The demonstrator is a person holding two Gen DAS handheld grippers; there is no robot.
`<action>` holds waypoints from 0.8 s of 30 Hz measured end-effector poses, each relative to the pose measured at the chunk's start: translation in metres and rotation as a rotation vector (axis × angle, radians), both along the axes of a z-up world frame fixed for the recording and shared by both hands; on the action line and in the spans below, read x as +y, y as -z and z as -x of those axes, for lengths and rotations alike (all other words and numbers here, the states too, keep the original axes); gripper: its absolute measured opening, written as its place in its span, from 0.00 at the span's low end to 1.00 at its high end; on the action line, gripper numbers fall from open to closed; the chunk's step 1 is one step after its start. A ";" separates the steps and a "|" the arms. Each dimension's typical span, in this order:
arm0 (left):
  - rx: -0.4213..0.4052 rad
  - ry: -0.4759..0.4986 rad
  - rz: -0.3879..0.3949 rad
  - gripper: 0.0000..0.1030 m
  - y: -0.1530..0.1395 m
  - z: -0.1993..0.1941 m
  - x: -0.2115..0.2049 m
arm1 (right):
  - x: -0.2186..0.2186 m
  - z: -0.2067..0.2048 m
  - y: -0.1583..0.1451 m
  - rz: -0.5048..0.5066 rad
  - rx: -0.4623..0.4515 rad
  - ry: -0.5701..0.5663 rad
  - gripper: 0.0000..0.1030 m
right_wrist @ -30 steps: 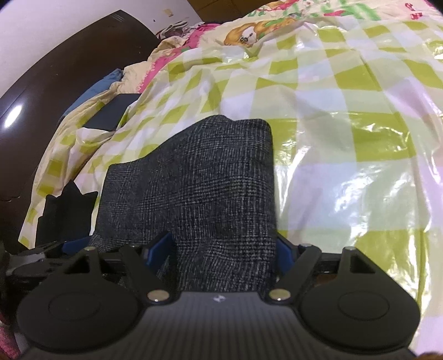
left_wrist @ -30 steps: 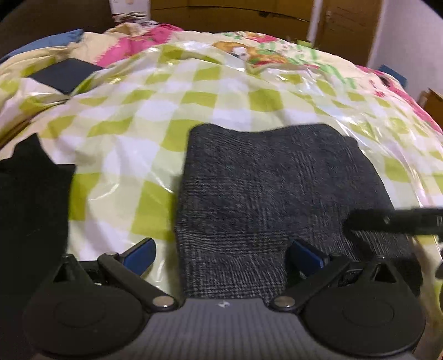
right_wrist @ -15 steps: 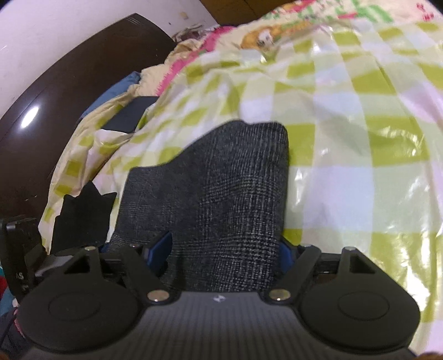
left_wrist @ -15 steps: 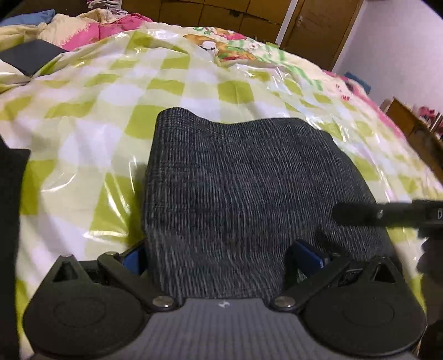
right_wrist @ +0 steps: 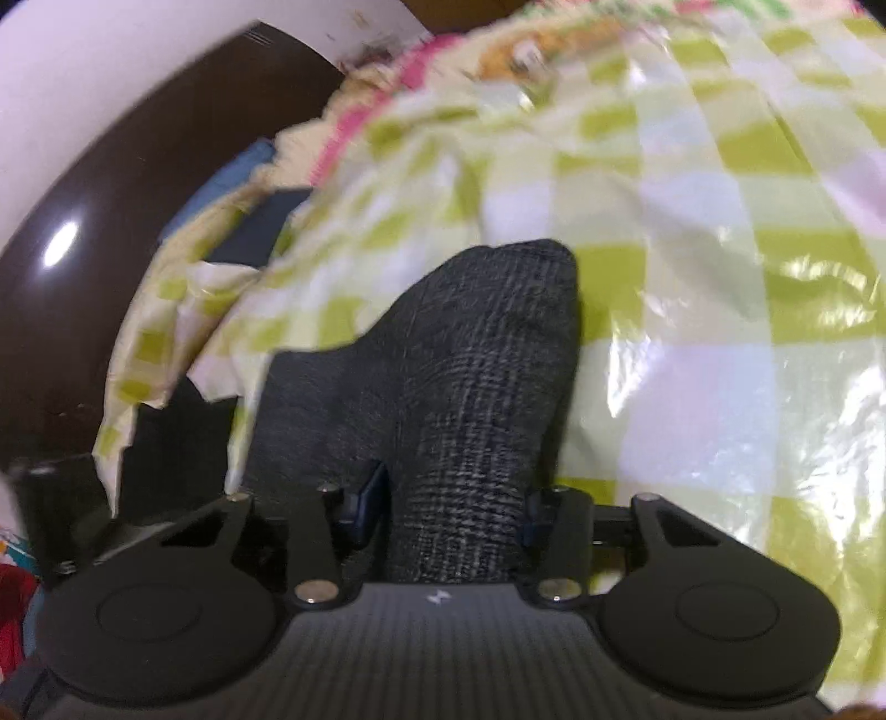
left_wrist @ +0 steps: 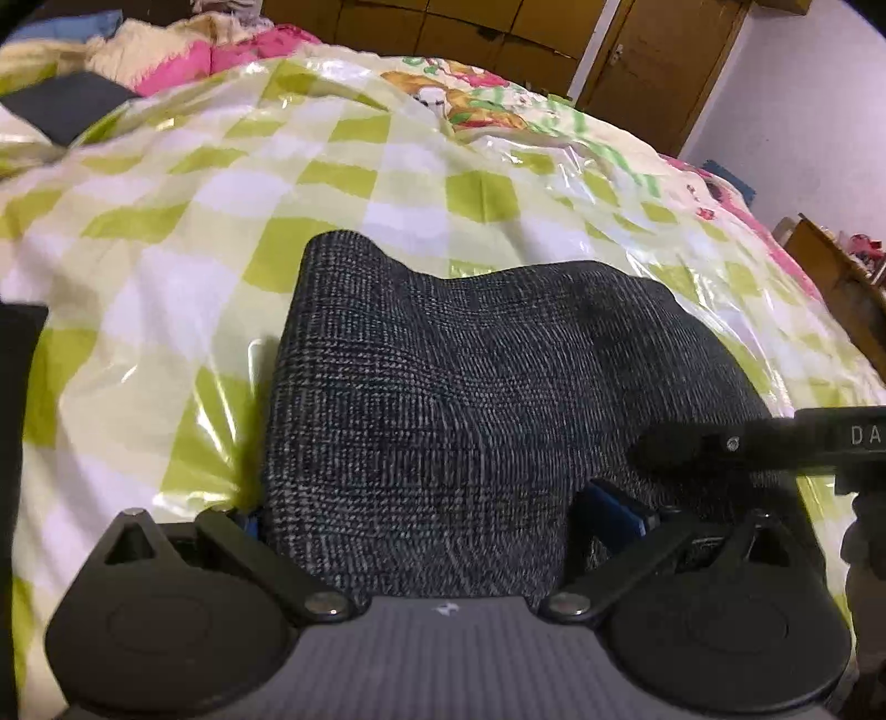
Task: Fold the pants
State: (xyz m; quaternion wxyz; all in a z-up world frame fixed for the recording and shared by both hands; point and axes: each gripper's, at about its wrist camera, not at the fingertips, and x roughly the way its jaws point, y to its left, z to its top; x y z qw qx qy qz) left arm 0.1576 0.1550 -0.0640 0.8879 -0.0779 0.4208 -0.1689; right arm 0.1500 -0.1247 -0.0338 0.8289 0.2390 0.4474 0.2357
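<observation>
The pants (left_wrist: pixel 470 399) are dark grey with a fine check, and they lie folded on a bed. The bed has a shiny plastic sheet (left_wrist: pixel 221 232) with green and white squares spread over it. The near edge of the pants runs right up to both tongs.

The left tongs (left_wrist: pixel 443 520) stand wide apart. One blue pad (left_wrist: pixel 614 515) shows on the right, and the other one peeks out at the left edge of the cloth. The cloth fills the space between them, and it looks like the pads are just touching its sides, but the view is too close to be sure they squeeze it.

The right tongs (right_wrist: pixel 448 509) are closing. A bunched-up strip of the pants (right_wrist: pixel 470 399) sits between its two blue pads, and the cloth is pinched narrow there and rises up from the bed. This picture is a bit blurry.

In the left view, a black part of the right tool (left_wrist: pixel 775 437) pokes in from the right, over the pants. Behind the bed there is a brown wardrobe (left_wrist: pixel 498 39). A pink blanket (left_wrist: pixel 232 55) lies at the far left end of the bed.
</observation>
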 end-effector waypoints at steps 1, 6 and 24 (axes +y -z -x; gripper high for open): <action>-0.003 -0.011 0.006 1.00 -0.001 0.000 0.000 | -0.001 0.001 -0.001 -0.016 -0.003 0.001 0.49; -0.017 -0.024 0.050 1.00 -0.010 -0.003 0.000 | -0.018 0.013 -0.014 -0.104 -0.029 0.012 0.40; 0.004 0.106 -0.003 1.00 -0.008 -0.024 -0.031 | -0.040 -0.007 0.006 -0.073 0.017 0.069 0.53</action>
